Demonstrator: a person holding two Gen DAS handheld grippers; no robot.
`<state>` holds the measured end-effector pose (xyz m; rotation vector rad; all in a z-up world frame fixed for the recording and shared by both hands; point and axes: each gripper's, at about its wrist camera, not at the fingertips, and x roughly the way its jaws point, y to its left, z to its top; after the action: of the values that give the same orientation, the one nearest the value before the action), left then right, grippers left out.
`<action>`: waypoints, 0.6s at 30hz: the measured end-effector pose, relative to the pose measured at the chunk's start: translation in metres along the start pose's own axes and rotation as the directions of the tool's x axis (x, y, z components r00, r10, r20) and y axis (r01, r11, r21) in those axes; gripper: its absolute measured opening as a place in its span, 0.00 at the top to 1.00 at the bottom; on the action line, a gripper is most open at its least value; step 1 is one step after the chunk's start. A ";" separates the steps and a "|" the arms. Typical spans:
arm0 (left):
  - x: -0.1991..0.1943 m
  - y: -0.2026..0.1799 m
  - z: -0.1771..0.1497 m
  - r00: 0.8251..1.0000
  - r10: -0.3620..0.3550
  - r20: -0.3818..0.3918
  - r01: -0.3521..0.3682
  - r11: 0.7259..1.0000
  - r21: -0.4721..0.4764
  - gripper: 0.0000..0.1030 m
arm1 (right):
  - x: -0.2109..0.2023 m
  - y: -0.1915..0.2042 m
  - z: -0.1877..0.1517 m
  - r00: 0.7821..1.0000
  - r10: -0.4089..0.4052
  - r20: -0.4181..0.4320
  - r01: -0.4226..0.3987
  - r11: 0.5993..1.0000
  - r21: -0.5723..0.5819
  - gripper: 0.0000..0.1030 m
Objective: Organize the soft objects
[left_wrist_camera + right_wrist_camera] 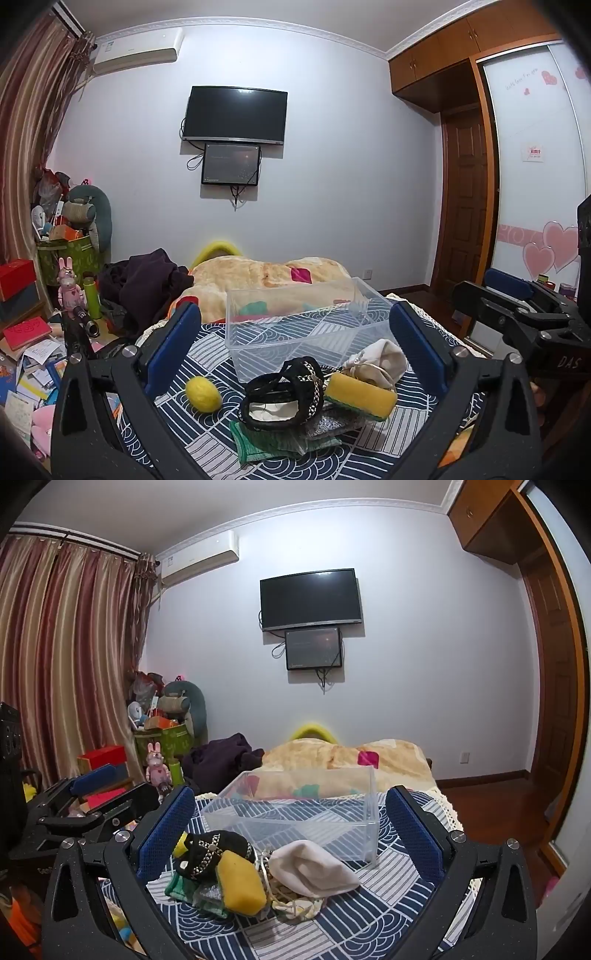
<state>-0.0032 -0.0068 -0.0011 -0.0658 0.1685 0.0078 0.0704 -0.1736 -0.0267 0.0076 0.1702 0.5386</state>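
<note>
A pile of soft things lies on the blue patterned cloth (369, 454): a yellow ball (203, 394), a black patterned pouch (282, 391), a yellow sponge (360, 395), a white cloth bag (384, 356) and a green cloth (273, 443). Behind them stands a clear plastic bin (303, 325). My left gripper (293, 339) is open and empty, above the pile. In the right wrist view the sponge (240, 882), pouch (210, 853), white bag (314, 867) and bin (295, 812) show between the open, empty right gripper (290, 821).
A beige blanket (266, 277) and dark clothes (147, 288) lie behind the bin. Toys, boxes and papers (44, 332) clutter the left side. The right gripper's body (524, 321) is at the right. A wooden floor (491, 812) lies to the right.
</note>
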 end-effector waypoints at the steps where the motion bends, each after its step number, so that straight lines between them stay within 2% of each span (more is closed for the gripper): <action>1: 0.000 0.000 0.000 1.000 0.000 0.000 0.000 1.000 0.000 0.00 | 0.000 0.000 0.000 1.000 0.000 0.000 0.000 1.000 0.000 0.00; 12: 0.002 0.010 0.005 1.000 -0.001 -0.017 0.001 1.000 0.002 0.00 | -0.001 -0.001 0.001 1.000 -0.005 0.009 0.005 1.000 0.001 0.00; 18: 0.018 0.033 -0.006 0.996 0.020 -0.086 -0.021 1.000 -0.012 0.00 | 0.013 -0.005 -0.011 0.997 0.001 -0.079 -0.003 1.000 -0.027 0.00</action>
<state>0.0137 0.0256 -0.0119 -0.0771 0.2549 0.0267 0.0821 -0.1714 -0.0395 -0.0398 0.2399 0.5435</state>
